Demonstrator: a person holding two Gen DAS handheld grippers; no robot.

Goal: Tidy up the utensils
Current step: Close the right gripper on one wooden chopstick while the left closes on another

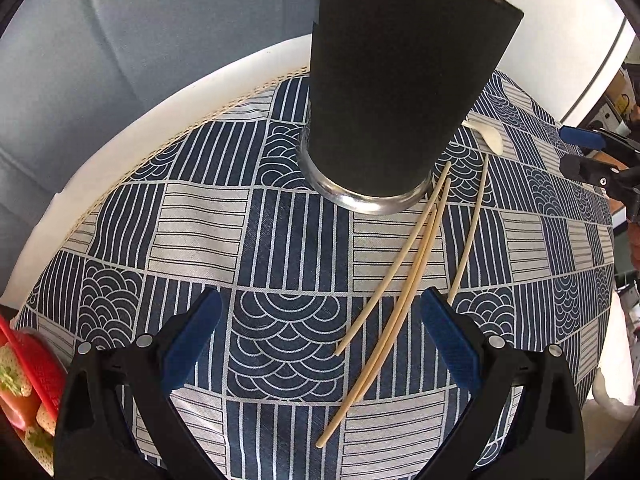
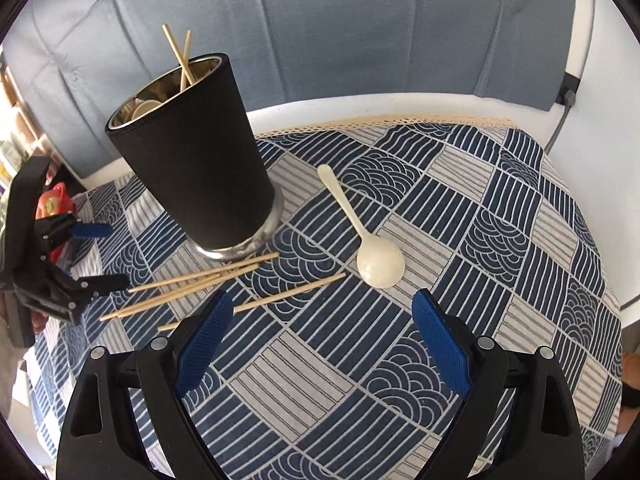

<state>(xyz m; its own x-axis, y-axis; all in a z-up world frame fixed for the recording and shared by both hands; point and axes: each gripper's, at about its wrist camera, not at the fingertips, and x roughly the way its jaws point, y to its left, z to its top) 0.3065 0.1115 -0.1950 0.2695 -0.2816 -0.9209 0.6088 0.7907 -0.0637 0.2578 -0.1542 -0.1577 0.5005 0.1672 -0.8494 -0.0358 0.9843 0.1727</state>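
**Both hand-held grippers empty above loose chopsticks and spoon**

Left hand-held gripper (image 1: 320, 344) hung with its jaws wide apart and empty, the chopsticks (image 1: 404, 280) lying on the tabletop (image 1: 200, 216) just ahead between its fingers. Beyond them stood the black cup (image 1: 396, 92). The right hand-held gripper (image 2: 322, 340) was likewise spread and empty, with the white spoon (image 2: 380, 266) just ahead. The sticks looked light, stiff and thin, likely to roll; pinching mid-length seemed safest. The spoon looked smooth, best taken by its handle.
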